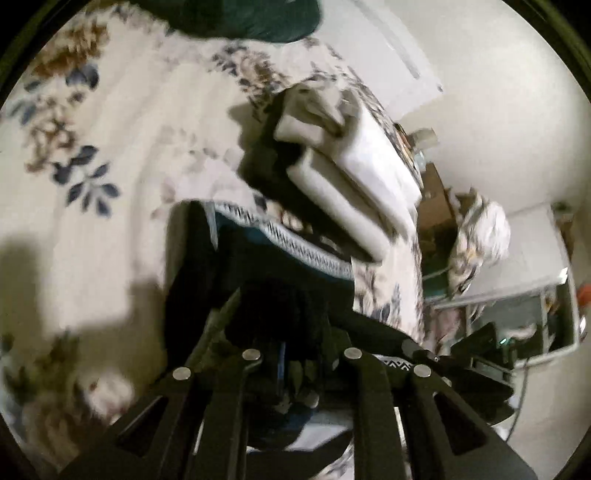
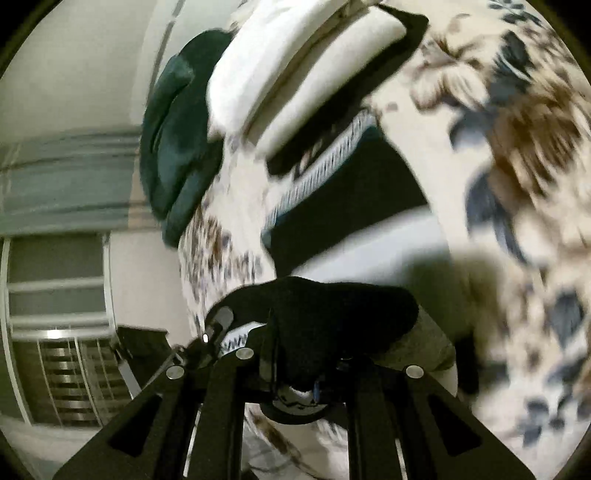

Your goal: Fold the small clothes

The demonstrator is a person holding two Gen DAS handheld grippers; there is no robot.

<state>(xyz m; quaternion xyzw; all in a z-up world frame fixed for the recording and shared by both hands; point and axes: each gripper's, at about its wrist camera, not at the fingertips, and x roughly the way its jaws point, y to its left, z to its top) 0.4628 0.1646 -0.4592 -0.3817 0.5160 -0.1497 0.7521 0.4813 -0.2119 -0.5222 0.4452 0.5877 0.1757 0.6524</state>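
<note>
On the left of the left wrist view the floral bedspread (image 1: pixel 110 147) spreads out, cream with blue and brown flowers, crossed by dark shadows. At the top edge lies a dark green garment (image 1: pixel 258 18). Toward the middle, the dark garment with a patterned white band (image 1: pixel 280 273) hangs up from the left gripper (image 1: pixel 299 354), whose jaws are closed on bunched black cloth. Just beyond it sits a stack of folded white clothes (image 1: pixel 351 177), resting on a darker piece. To the right the bed ends, and a crumpled floral bundle (image 1: pixel 476 232) and a white rack (image 1: pixel 554 295) show against the wall, blurred. In the right wrist view, the left side shows a wall and a window with blinds (image 2: pixel 55 295). Next comes the dark green garment (image 2: pixel 177 147) lying on the bed, then the folded white clothes (image 2: pixel 295 81) at the top. Below them the dark garment with its patterned band (image 2: pixel 332 192) stretches down to the right gripper (image 2: pixel 306 354), whose jaws are pinched shut on its black edge. The floral bedspread (image 2: pixel 517 166) fills the right, heavily blurred.
</note>
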